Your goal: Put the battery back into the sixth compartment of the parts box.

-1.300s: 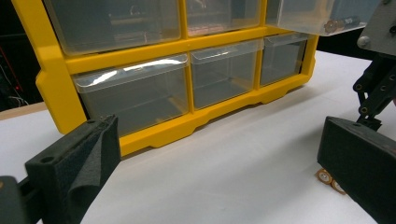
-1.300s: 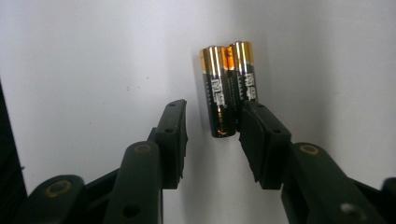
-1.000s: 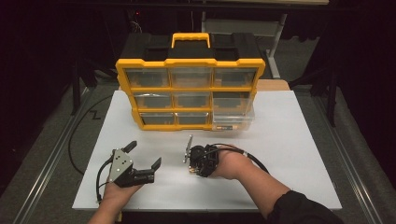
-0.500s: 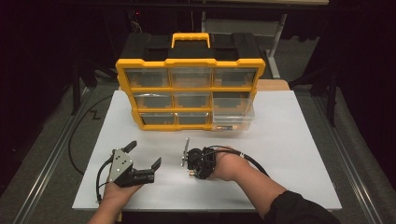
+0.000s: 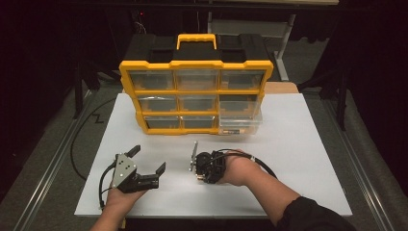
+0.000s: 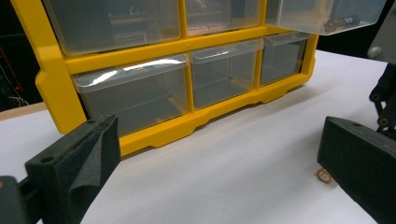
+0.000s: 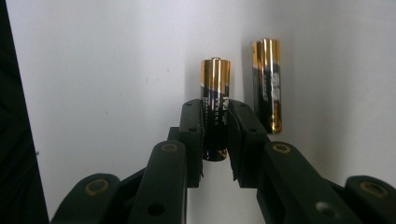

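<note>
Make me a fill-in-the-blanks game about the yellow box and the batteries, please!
1. The organizer box has a frame coloured ____.
2. The right gripper has been closing its jaws around a ____.
3. On the white table beside the battery between the jaws lies ____ more battery.
4. The left gripper has its jaws wide ____.

Missing words: yellow; battery; one; open

Black-and-gold batteries, yellow organizer, white table.
</note>
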Tool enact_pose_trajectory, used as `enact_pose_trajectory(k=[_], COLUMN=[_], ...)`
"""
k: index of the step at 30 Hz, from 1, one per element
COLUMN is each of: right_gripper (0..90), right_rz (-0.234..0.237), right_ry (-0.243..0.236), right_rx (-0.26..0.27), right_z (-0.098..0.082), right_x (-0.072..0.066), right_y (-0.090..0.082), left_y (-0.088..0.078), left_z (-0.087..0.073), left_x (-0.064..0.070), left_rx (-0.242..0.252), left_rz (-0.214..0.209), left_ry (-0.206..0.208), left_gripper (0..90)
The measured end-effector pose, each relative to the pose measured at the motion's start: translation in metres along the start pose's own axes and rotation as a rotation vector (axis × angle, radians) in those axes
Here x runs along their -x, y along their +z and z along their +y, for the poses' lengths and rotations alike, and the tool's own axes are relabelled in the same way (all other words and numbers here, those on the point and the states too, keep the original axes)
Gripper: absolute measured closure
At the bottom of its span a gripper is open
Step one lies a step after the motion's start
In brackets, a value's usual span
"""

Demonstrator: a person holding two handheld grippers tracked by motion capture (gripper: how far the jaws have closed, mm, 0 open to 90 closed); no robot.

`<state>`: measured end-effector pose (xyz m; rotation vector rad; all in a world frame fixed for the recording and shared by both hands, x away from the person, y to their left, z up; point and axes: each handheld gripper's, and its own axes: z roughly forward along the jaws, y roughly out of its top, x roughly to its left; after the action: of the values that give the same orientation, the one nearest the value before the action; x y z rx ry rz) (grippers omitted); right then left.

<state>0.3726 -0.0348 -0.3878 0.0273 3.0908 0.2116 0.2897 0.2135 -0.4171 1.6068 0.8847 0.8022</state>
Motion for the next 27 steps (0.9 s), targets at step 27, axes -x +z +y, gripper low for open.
enact_pose_trajectory(k=[27], right_gripper=[79.0], right_rz=[-0.015], right_ry=[0.069], right_rx=[-0.030], right_z=[-0.055], right_x=[0.005], right_y=[-0.028], left_y=[-0.002], left_z=[0.000], left_x=[-0.001], left_rx=[0.008], left_rz=[0.009], left_ry=[-0.012], left_gripper=[0.4])
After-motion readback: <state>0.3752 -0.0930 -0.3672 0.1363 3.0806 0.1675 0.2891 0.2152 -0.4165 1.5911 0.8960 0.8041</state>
